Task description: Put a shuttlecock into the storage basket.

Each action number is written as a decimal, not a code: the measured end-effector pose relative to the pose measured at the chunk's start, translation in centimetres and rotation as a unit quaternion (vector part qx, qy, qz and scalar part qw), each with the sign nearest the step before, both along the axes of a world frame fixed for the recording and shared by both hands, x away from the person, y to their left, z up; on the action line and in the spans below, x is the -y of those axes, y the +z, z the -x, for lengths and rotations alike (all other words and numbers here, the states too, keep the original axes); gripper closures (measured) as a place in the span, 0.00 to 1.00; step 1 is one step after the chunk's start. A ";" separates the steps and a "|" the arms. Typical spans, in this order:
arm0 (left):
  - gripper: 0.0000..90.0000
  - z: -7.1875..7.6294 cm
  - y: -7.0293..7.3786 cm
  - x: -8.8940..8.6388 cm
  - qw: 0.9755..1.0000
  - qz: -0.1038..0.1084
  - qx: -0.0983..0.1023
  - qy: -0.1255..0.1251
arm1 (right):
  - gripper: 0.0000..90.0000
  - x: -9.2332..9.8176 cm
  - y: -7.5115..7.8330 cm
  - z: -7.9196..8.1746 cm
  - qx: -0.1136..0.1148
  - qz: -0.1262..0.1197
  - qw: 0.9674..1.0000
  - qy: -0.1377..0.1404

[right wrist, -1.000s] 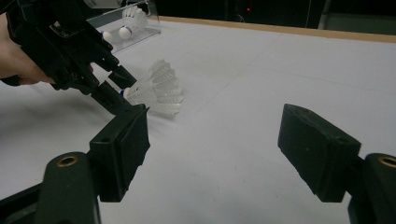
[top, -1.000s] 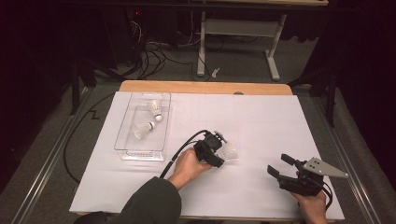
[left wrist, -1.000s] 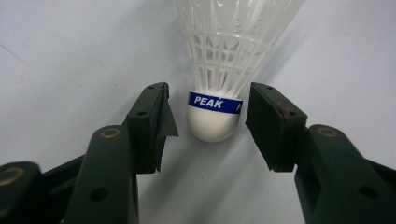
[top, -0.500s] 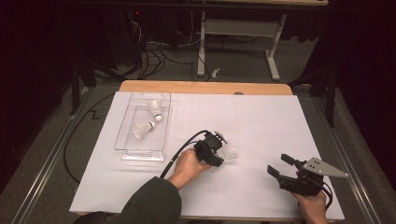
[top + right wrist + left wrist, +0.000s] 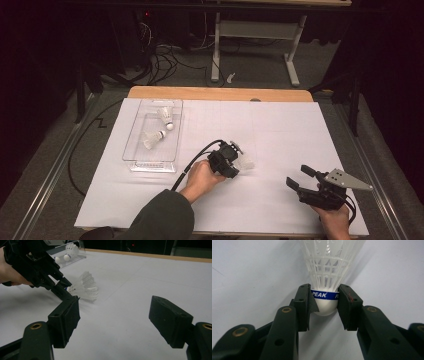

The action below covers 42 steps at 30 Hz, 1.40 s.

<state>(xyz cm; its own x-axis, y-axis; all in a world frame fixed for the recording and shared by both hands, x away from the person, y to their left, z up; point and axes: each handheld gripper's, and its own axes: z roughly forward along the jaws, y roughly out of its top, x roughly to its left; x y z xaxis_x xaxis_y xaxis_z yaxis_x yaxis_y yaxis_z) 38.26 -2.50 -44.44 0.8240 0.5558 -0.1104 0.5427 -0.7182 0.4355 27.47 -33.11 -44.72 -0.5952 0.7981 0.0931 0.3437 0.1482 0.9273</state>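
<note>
White plastic shuttlecocks, three counted: two lying in the clear tray (image 5: 134,150) at the table's left, one (image 5: 246,162) out on the white sheet (image 5: 280,135) near the middle. Two grippers, one per hand. Left gripper (image 5: 234,165) down on that loose shuttlecock, jaws just closing in around its cork base. From the left gripper view, cork (image 5: 325,305) and blue band reading "PEAK" sitting between the pads, one pad touching the band, a sliver of gap seeming to remain at the other; firm pinch not certain. Skirt pointing away from the jaws. From the right gripper view, same shuttlecock (image 5: 85,287) lying on its side on the sheet, left gripper (image 5: 65,287) at its nose, tray with two shuttlecocks behind. Right gripper (image 5: 300,179) near the right front corner, jaws spread wide, nothing between them, well apart from the shuttlecock.
</note>
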 end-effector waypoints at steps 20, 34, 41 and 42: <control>0.72 0.2 1.0 -0.6 1.000 0.022 0.005 0.006 | 0.28 0.0 0.0 0.0 0.001 0.000 1.000 0.000; 0.73 0.4 2.4 -1.5 0.999 0.038 0.013 0.014 | 0.28 0.0 0.0 0.0 0.000 -0.001 1.000 0.000; 0.73 0.5 3.1 -2.1 0.999 0.045 0.018 0.019 | 0.28 0.0 0.0 0.0 0.000 -0.001 1.000 0.000; 0.73 0.5 3.1 -2.2 0.999 0.045 0.019 0.020 | 0.28 0.0 0.0 0.0 0.000 -0.001 1.000 0.000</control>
<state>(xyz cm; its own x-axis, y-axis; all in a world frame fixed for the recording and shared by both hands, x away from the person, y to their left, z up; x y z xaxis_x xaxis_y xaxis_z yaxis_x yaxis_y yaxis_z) 37.73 -0.28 -41.29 0.8058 0.5776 -0.1309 0.5524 -0.6533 0.5177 27.48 -33.09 -44.73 -0.5948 0.7983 0.0948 0.3442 0.1464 0.9274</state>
